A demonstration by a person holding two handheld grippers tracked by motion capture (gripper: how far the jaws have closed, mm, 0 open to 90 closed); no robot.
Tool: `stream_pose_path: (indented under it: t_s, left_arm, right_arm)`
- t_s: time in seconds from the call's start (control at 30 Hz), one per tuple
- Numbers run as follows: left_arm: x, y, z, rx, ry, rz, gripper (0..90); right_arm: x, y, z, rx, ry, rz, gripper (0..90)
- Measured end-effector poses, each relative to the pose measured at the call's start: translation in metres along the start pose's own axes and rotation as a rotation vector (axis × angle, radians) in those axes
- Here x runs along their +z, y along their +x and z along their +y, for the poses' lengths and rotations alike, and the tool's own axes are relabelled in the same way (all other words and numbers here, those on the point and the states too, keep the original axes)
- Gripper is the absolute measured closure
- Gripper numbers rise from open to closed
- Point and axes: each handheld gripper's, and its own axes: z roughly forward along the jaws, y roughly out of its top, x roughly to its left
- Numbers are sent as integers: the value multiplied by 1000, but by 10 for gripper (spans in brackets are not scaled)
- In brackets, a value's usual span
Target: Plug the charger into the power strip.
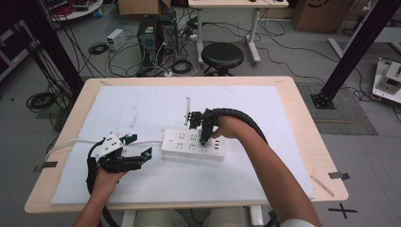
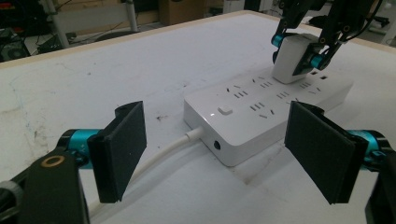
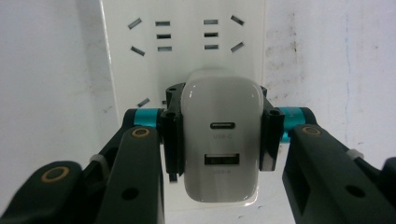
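Charger (image 3: 219,140) sits pinched by its sides in the right gripper (image 3: 219,135), upright over the power strip (image 2: 261,116) — seemingly at a socket, prongs hidden. Left gripper (image 2: 217,154) waits spread near the strip's cord end — perhaps to steady it.

On the counter (image 1: 293,123) a white power strip (image 1: 193,145) lies on a pale sheet (image 1: 142,109). The right gripper (image 1: 204,140) points down onto its top (whatever it pinches is too small to tell), while the left gripper (image 1: 142,147) rests just beside the strip's cabled end.
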Motion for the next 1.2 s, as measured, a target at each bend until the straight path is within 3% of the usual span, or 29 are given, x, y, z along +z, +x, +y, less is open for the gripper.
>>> stream_pose_path:
  t_s: [0.2, 0.37, 0.5, 0.57, 0.87, 1.07, 1.2]
  left_arm:
    - [0, 0, -2, -9, 5, 0, 208]
    - [-2, 1, -2, -5, 5, 3, 209]
    - [-3, 2, -3, -10, 5, 8, 208]
    - [-4, 2, -3, -8, 6, 11, 209]
    - [-2, -1, -1, -1, 3, 4, 208]
    - [-1, -4, -2, -5, 8, -2, 208]
    - [0, -5, -1, -3, 8, -4, 209]
  right_arm:
    - [2, 2, -9, 28, -63, -7, 634]
    - [1, 0, -10, 4, -73, -1, 630]
    - [1, -1, -11, 16, -85, 8, 600]
    - [0, -2, -13, 45, -120, -1, 486]
    - [-12, -3, -40, 148, -230, -3, 348]
    - [-19, 0, -62, 249, -313, -22, 220]
    - [-22, 2, -76, 303, -354, -26, 217]
